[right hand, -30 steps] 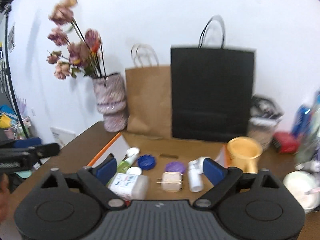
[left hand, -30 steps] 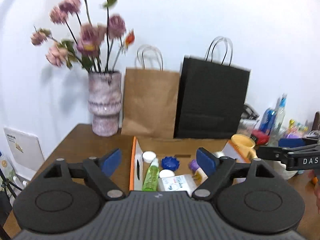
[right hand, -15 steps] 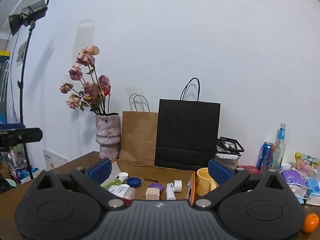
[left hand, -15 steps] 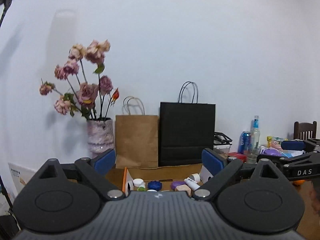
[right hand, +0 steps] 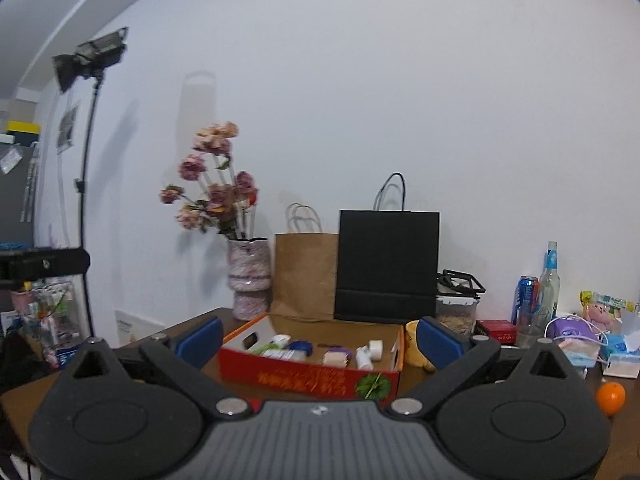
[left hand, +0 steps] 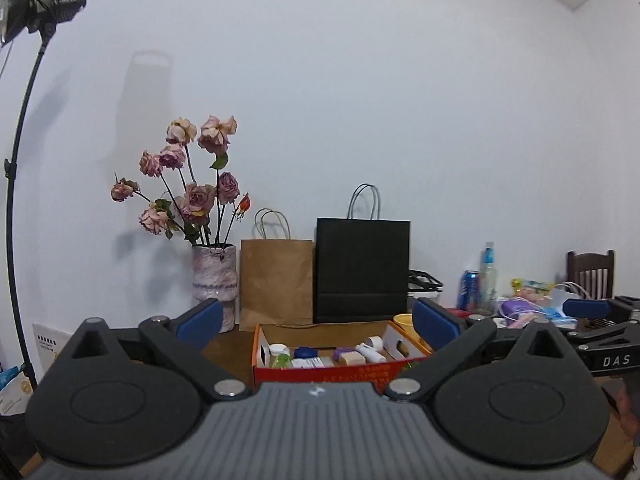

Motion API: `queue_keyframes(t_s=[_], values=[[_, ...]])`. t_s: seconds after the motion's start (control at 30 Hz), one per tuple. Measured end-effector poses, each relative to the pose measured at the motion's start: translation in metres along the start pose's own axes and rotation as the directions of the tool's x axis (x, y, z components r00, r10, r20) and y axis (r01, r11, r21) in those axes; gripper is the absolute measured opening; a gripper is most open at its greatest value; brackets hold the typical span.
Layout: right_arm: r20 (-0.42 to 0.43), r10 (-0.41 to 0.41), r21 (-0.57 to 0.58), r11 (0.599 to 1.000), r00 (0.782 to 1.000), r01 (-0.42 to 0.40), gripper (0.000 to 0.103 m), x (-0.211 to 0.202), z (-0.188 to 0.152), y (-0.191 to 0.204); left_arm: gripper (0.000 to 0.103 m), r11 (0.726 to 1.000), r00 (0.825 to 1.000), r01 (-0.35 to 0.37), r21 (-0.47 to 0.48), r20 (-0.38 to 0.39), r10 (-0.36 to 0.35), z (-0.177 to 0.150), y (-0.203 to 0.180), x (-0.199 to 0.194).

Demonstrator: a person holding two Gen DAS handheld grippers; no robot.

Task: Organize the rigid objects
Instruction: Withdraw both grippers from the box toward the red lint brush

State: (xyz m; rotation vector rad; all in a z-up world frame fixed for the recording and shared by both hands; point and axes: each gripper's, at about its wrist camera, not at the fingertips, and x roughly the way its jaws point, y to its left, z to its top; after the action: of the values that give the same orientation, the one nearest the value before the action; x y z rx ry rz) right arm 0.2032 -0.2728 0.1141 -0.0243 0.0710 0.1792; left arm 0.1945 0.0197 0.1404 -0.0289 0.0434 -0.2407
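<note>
Both grippers have pulled back from the cardboard box [left hand: 332,370]: a second ago they hung right over its contents, now its whole front wall shows. Left gripper [left hand: 317,318] jaws still opening, nothing between them. Right gripper [right hand: 319,332] fingers wide apart, empty. Box sits on the wooden table [right hand: 208,322], bottles and small containers inside, before the paper bags.

You get soft, even, fairly dim light with a cool grey cast on the white wall [left hand: 400,100]. The flowers [left hand: 188,184] throw a faint shadow leftward onto it, and a pale tall shadow sits higher up. The studio lamp [right hand: 92,58] shows no glare. Both fisheye views bend hard at the edges, with black corners. The right wrist view looks slightly softer, the flowers smeared.
</note>
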Motion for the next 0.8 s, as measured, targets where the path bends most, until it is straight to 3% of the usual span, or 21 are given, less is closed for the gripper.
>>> queue_keyframes(t_s=[0.13, 0.3, 0.4, 0.53, 0.6, 0.8], values=[[0.001, -0.010, -0.003, 1.000, 1.000, 0.010, 0.103, -0.036, -0.027, 0.008, 0.103, 1.000, 1.000, -0.003, -0.005, 0.026, 0.003, -0.028, 0.001, -0.049], [-0.024, 0.002, 0.035, 0.999, 1.000, -0.001, 0.103, -0.085, -0.057, 0.024, 0.103, 0.996, 0.997, -0.056, 0.075, 0.053, 0.052, -0.057, -0.007, -0.104], [-0.023, -0.006, 0.061, 0.998, 1.000, 0.007, 0.103, -0.115, -0.073, 0.036, 0.103, 0.996, 0.997, -0.079, 0.033, 0.003, 0.079, -0.075, -0.007, -0.127], [-0.039, 0.020, 0.054, 0.998, 0.999, -0.018, 0.103, -0.132, -0.088, 0.044, 0.103, 0.999, 0.996, -0.021, 0.042, -0.087, 0.025, -0.092, -0.005, -0.128], [-0.037, -0.004, 0.038, 0.999, 0.999, 0.005, 0.103, -0.127, -0.086, 0.044, 0.103, 0.996, 0.993, -0.066, 0.057, -0.090, 0.071, -0.094, -0.005, -0.121], [-0.036, -0.012, 0.068, 0.998, 0.999, 0.014, 0.103, -0.125, -0.086, 0.039, 0.103, 0.997, 0.993, -0.070, 0.019, -0.098, 0.071, -0.091, 0.001, -0.118]])
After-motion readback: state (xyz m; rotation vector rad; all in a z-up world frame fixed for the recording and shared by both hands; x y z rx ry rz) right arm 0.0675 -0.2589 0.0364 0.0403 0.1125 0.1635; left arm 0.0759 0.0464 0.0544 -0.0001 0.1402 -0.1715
